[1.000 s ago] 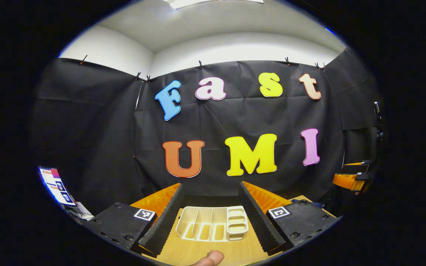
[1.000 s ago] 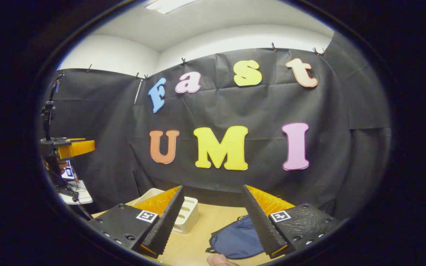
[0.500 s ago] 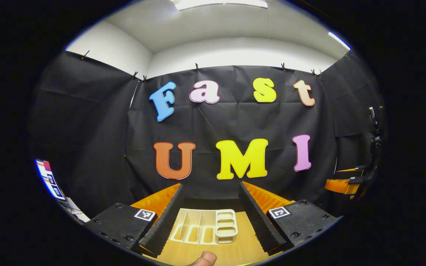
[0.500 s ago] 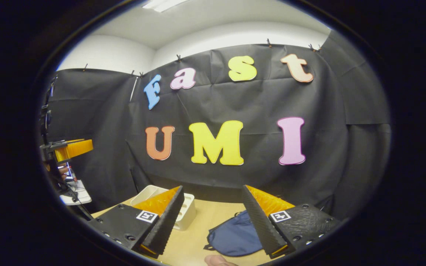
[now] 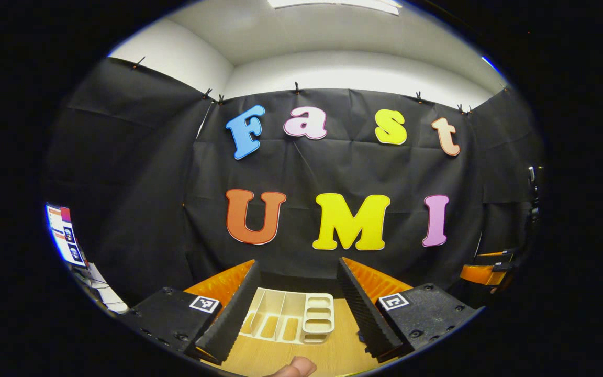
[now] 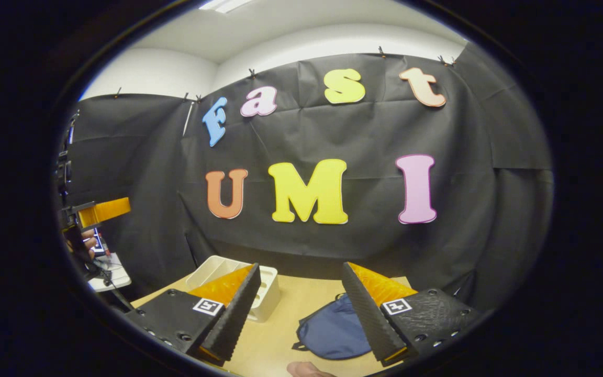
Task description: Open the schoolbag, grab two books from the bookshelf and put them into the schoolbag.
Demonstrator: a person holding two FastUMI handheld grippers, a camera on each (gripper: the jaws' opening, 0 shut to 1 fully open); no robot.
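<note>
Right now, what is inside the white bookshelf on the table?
The white bookshelf lies on the table; its visible compartments look empty, with no books. The left tongs cover its side edges.

Staged recording booth, lab-like: black cloth wall (image 5: 333,173) clipped up around wooden bench (image 6: 291,314), white ceiling with strip light (image 5: 333,3), monitor (image 5: 60,235) at side.

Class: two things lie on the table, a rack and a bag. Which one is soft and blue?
The schoolbag, a dark blue fabric bag lying slumped on the wooden table, beside the right gripper. The bookshelf is a rigid cream rack with open slots.
</note>
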